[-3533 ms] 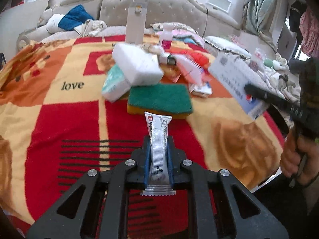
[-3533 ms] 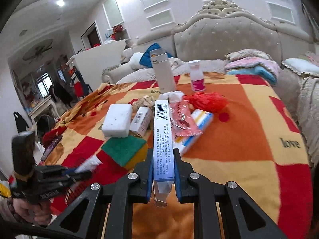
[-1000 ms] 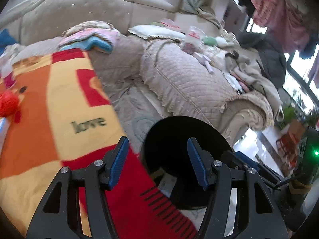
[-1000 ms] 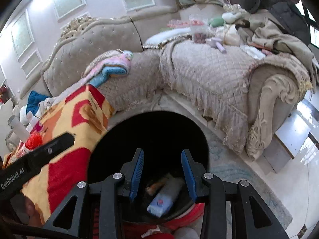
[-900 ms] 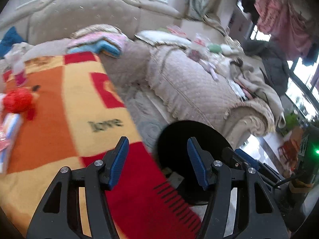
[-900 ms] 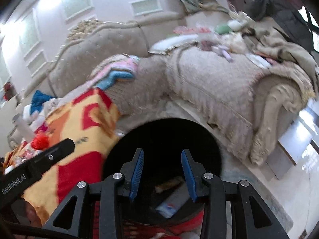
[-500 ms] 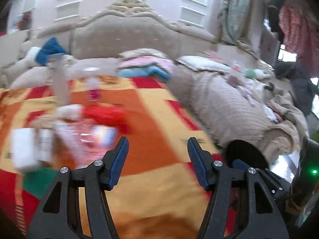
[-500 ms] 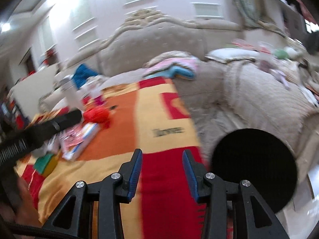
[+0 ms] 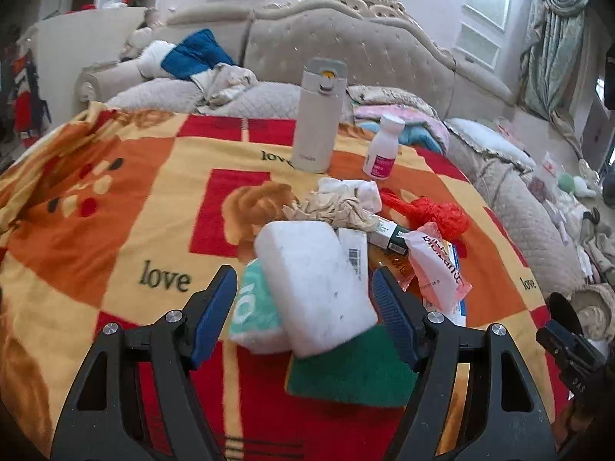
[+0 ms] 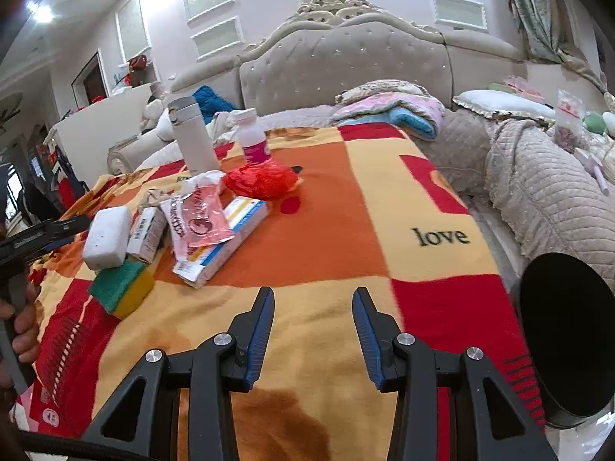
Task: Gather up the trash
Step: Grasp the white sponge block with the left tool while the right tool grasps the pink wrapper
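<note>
Left wrist view: left gripper (image 9: 303, 299) fingers, just widened, empty above the white sponge (image 9: 313, 269).

Each tool (image 9: 303, 303) (image 10: 313, 330) has black angular arms, silver screws and ribbed blue pads.

- One white flask (image 9: 318, 115), standing upright.
- One small white bottle (image 9: 383, 146) with a pink label.
- One white sponge block (image 9: 313, 276).
- One green-and-yellow scouring sponge (image 10: 122, 287).
- One red plastic bag (image 9: 430, 211), crumpled.
- One pink packet (image 9: 436, 269).
- One teal-and-white tissue pack (image 9: 251, 309).
- One black bin (image 10: 565, 340).
- Two hand-held grippers: left (image 9: 303, 311), right (image 10: 312, 336).
</note>
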The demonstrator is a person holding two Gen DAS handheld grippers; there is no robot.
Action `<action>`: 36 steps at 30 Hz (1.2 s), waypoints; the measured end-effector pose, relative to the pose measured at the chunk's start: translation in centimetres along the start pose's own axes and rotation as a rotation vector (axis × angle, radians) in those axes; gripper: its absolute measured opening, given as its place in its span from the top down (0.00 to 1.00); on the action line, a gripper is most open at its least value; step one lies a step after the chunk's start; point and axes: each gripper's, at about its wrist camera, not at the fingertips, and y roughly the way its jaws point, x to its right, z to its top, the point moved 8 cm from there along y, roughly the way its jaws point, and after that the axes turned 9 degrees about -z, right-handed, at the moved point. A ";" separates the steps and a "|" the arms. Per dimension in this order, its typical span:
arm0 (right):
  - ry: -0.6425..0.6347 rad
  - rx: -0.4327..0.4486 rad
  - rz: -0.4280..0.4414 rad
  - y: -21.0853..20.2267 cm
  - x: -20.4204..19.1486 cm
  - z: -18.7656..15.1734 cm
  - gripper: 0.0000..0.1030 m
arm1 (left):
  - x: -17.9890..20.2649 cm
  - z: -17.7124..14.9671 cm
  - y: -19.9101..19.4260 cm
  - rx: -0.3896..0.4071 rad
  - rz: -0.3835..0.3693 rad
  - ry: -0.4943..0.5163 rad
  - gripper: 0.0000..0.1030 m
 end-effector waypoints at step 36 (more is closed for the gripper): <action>-0.221 -0.003 0.278 6.3 -14.5 5.2 0.30 | -4.7 -8.9 -7.4 0.046 -0.088 -0.186 0.70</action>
